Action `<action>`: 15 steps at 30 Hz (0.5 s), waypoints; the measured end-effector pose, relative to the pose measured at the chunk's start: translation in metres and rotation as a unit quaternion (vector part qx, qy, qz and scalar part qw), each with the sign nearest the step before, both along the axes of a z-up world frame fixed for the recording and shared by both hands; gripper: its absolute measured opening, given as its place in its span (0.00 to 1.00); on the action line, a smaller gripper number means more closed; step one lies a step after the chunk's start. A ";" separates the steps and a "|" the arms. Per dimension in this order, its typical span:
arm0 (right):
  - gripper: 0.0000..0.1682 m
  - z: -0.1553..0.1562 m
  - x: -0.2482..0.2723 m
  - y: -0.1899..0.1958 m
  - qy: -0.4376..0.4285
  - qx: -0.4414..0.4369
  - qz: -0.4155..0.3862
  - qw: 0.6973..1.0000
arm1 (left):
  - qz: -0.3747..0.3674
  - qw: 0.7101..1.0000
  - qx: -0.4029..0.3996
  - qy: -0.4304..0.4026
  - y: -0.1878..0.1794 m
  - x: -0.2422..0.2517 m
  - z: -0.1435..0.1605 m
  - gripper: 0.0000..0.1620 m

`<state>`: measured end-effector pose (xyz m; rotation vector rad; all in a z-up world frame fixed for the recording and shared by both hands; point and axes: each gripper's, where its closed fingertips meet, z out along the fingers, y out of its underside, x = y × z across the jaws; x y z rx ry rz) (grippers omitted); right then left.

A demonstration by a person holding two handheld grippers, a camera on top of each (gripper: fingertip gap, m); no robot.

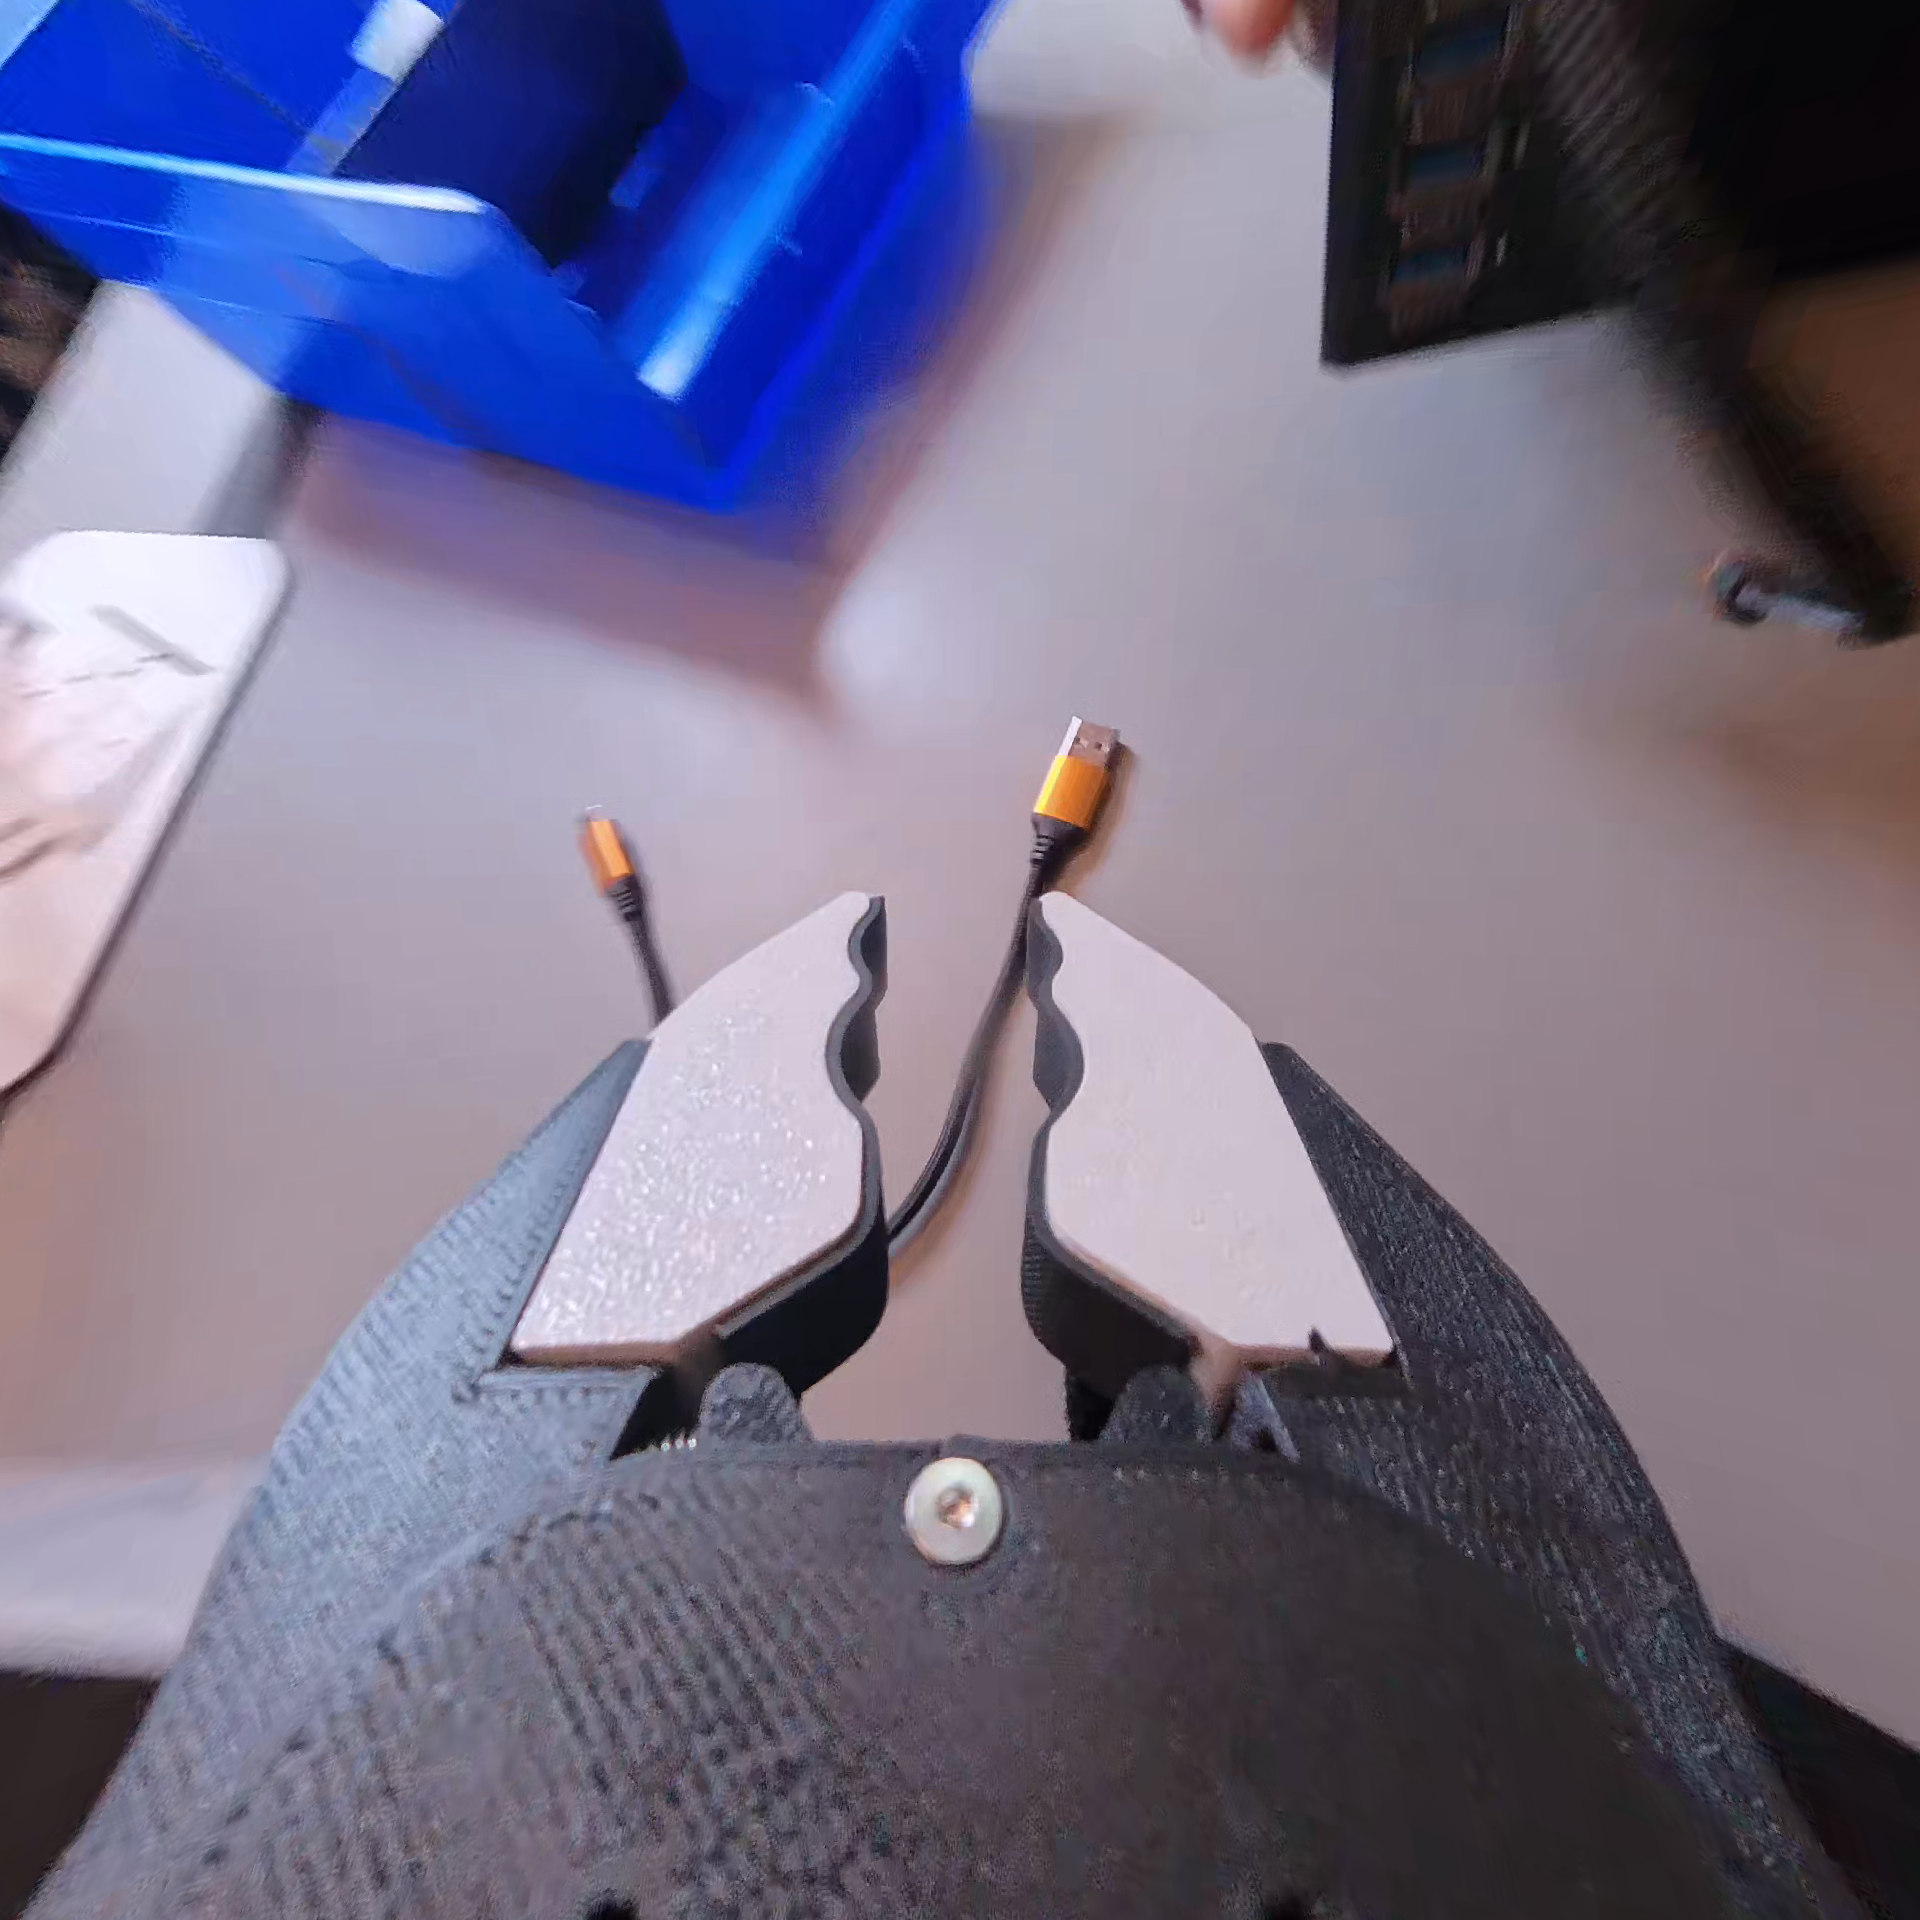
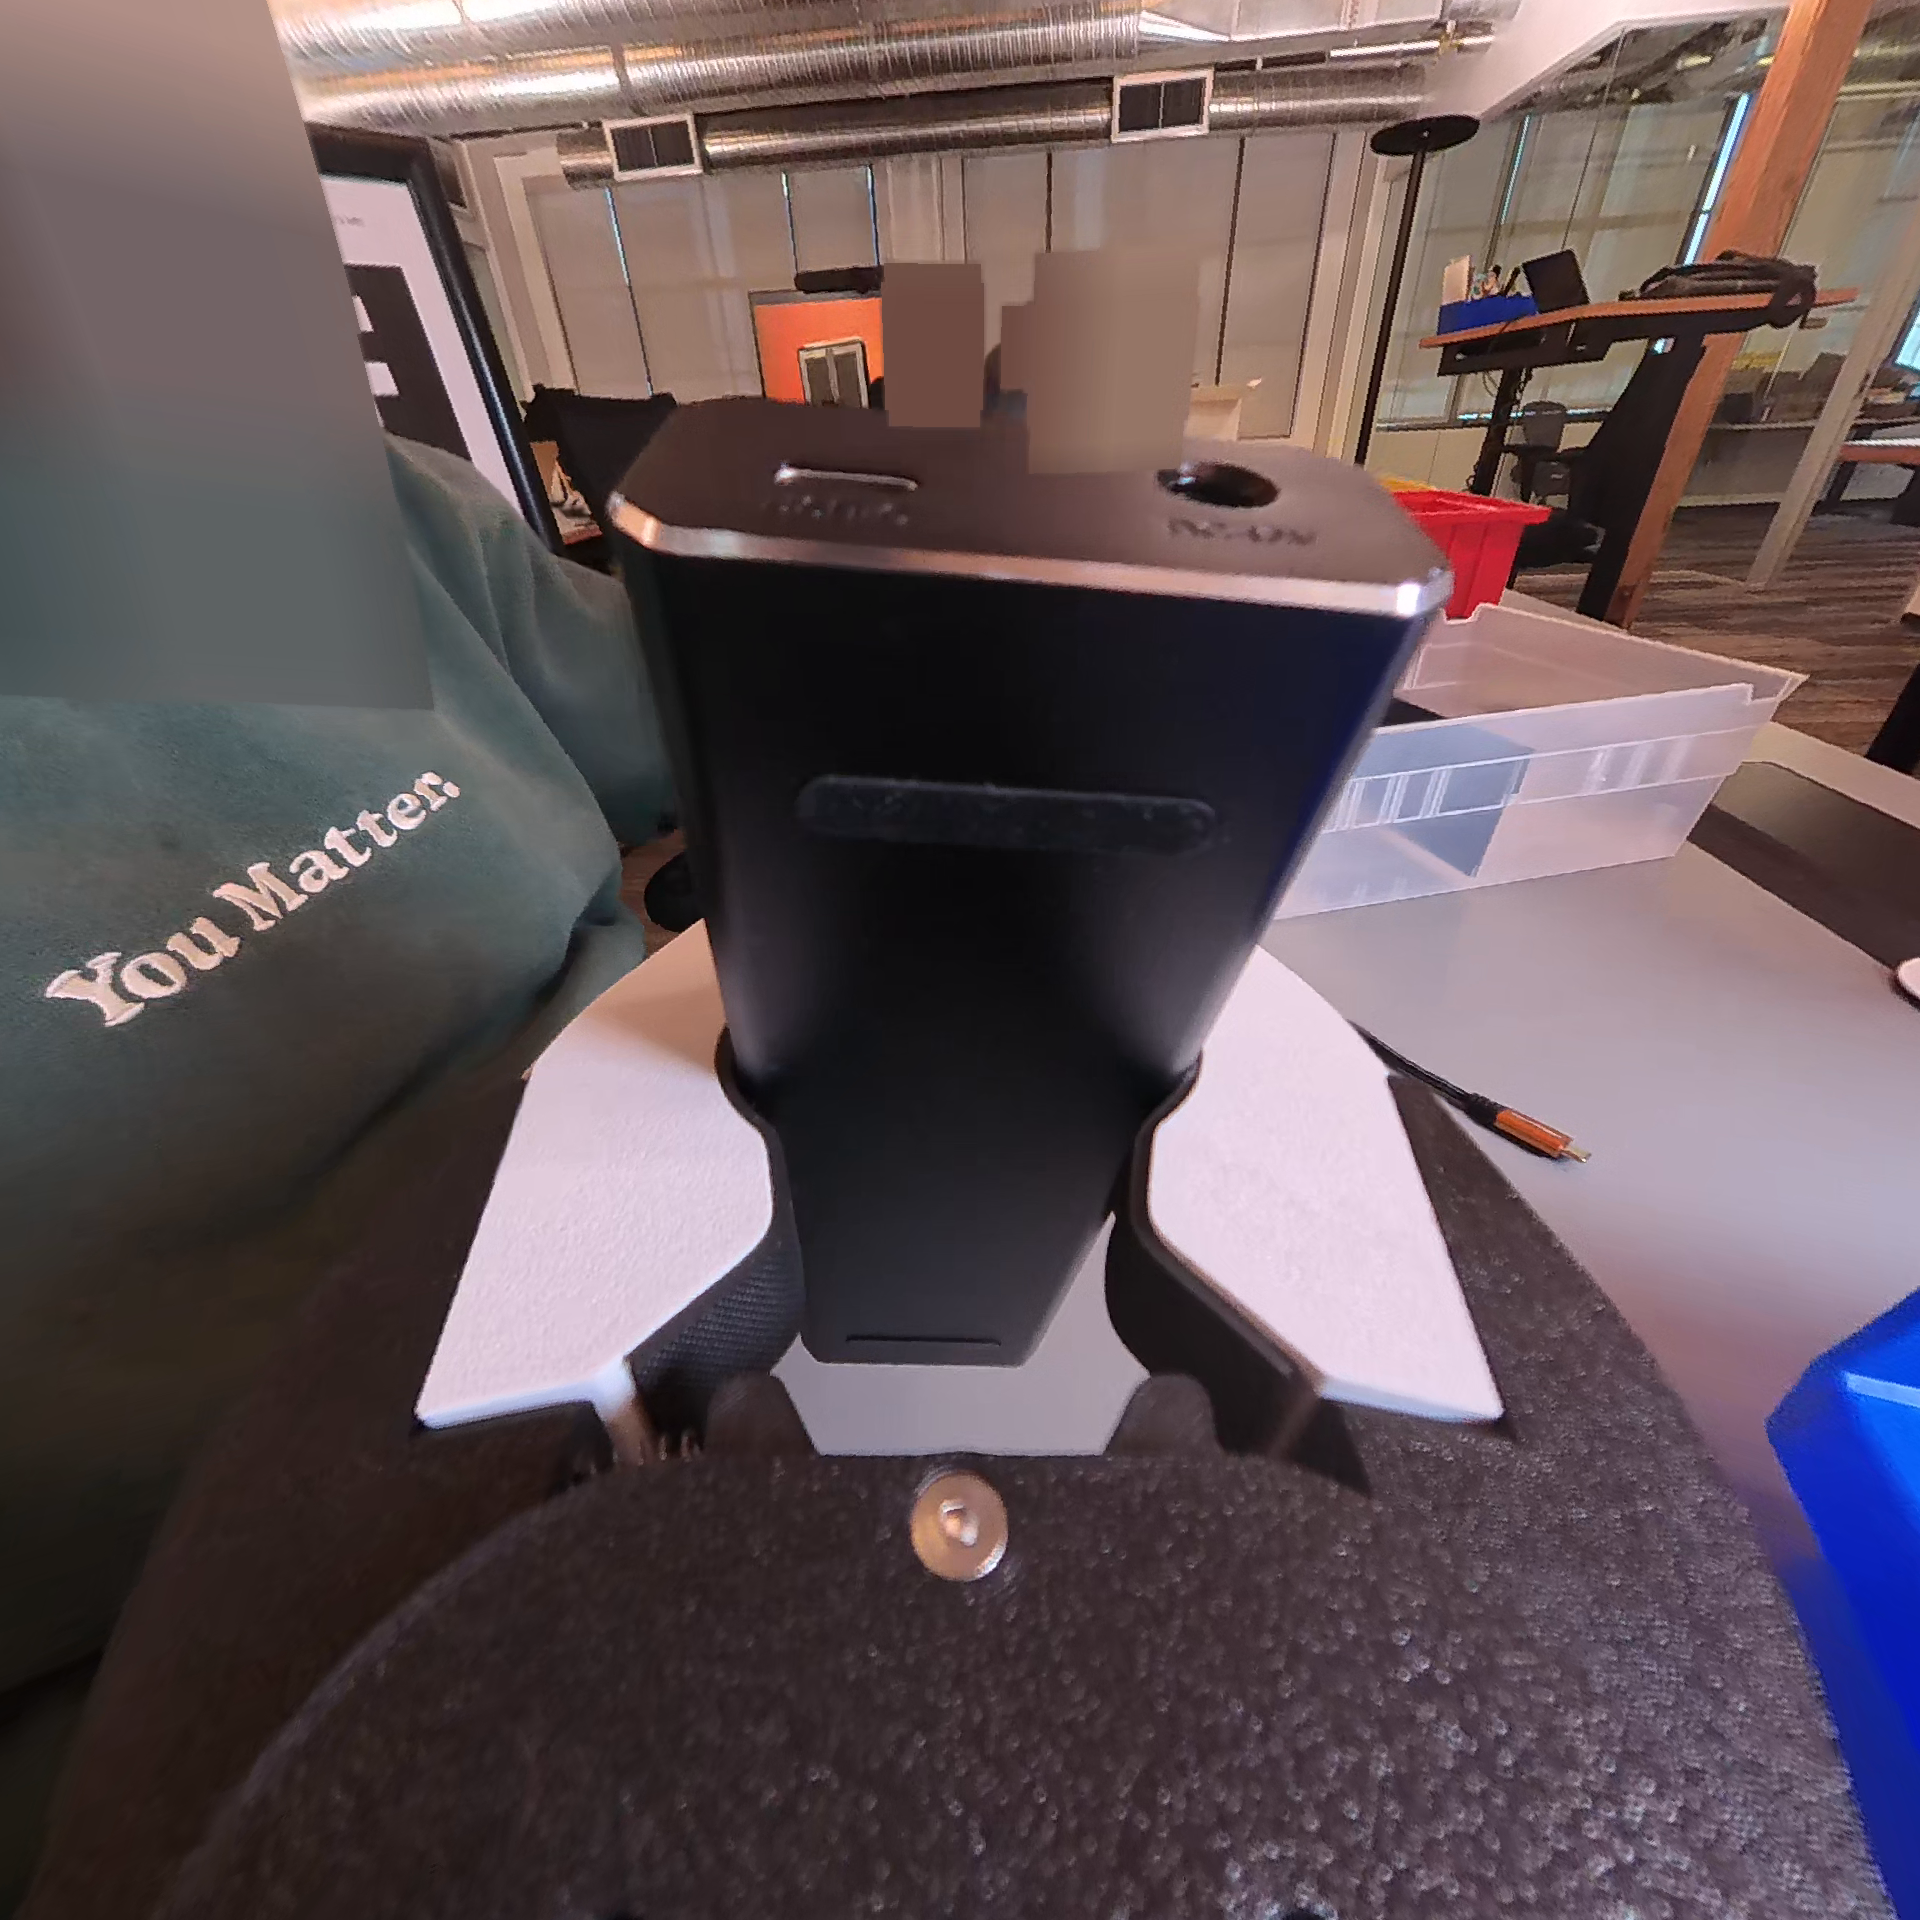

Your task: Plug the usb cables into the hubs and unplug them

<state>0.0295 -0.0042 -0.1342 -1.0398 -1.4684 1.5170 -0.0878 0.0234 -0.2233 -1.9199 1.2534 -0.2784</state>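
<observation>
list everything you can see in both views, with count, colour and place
usb cable: 1, black with orange plugs, on the table, running between the left gripper's fingers
usb hub: 1, black, clamped upright in the right gripper
blue bin: 1, blue, far left of the table
clear bin: 1, transparent, behind the hub
red bin: 1, red, beyond the clear bin
table: 1, grey
person's sweatshirt: 1, green, left of the hub
left gripper: 1, black with white fingers, open
right gripper: 1, same build, shut on the hub

Open-plan office — standing desks (image 2: 1621,312), office chairs (image 2: 1538,457), exposed ceiling ducts (image 2: 883,62)
</observation>
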 end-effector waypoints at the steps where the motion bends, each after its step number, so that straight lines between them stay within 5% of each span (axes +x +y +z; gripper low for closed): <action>1: 0.43 0.001 0.002 0.000 0.002 0.000 0.000 1.000 | -0.033 0.999 -0.027 0.013 0.001 0.009 -0.014 0.17; 9: 0.43 0.000 0.005 0.007 0.001 0.001 -0.014 1.000 | -0.125 0.980 -0.150 0.025 0.007 0.045 -0.061 0.19; 15: 0.43 -0.009 -0.001 0.017 -0.026 0.015 -0.050 0.998 | -0.120 0.987 -0.103 0.042 0.003 0.039 -0.061 0.09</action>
